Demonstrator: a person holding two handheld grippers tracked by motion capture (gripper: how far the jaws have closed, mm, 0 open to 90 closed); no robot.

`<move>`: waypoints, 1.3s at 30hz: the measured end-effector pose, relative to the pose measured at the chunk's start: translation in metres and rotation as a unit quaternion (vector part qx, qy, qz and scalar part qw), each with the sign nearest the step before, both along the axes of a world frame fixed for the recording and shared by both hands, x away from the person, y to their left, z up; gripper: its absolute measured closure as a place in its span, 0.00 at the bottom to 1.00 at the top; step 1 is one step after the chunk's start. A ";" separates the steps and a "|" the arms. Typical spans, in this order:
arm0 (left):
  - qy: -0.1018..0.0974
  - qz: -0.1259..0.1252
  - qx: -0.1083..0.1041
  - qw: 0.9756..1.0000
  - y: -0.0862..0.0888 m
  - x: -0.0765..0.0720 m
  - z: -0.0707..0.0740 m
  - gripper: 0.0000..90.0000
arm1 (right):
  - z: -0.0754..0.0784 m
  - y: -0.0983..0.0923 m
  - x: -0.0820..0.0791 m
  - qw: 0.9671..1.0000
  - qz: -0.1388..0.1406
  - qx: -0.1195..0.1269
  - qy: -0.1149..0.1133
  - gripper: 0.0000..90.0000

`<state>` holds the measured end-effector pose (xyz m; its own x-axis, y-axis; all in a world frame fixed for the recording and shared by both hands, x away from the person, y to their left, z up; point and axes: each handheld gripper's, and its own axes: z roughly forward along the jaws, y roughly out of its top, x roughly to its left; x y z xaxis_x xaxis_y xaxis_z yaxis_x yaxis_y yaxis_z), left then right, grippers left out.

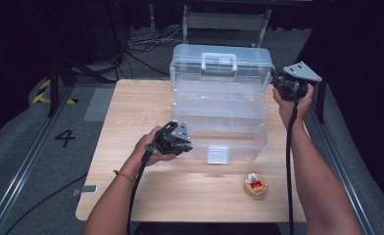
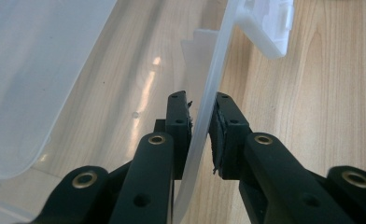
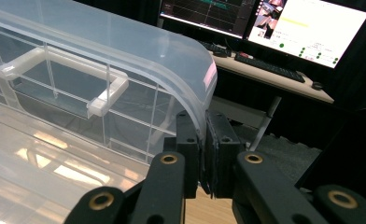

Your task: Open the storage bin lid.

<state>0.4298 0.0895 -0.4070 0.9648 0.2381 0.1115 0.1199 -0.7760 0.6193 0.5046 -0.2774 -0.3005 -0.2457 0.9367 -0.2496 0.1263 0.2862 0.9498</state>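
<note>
Black jaws of the left claw (image 2: 200,135) are seen pinching the thin translucent front wall of the clear storage box (image 1: 219,105), near its white latch (image 1: 217,154). On the high view this claw (image 1: 180,142) sits at 9 o'clock of the box's lower tray, at the front left of the wooden worktop (image 1: 131,127). The right claw (image 3: 203,149) is pressed together on the rim of the raised lid (image 3: 190,70), at 3 o'clock of the box, beside the lid's carry handle (image 3: 59,74). The right claw (image 1: 284,85) is held high, at the lid's right end. A small round tin (image 1: 255,185) lies at 5 o'clock of the box, well apart from it. Risk judged: the lid rim is thin and curved, so it could slip out of the right claw if pulled obliquely, and the lid would drop. The front wall could flex or slide under the left pinch, so the box could shift across the worktop.
</note>
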 end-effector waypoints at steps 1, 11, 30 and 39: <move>0.000 0.000 0.000 1.000 0.000 0.000 0.000 0.88 | 0.000 0.000 0.000 1.000 0.000 0.000 0.000 0.95; 0.005 -0.002 -0.003 1.000 0.001 0.001 0.000 0.88 | 0.005 -0.002 0.014 1.000 0.003 0.008 0.018 0.95; 0.011 -0.002 -0.013 1.000 0.003 0.003 -0.002 0.88 | 0.008 -0.003 0.056 0.998 0.006 0.020 0.054 0.95; 0.016 0.000 -0.021 1.000 0.002 0.003 -0.004 0.88 | 0.008 -0.001 0.080 0.997 0.001 0.017 0.076 0.95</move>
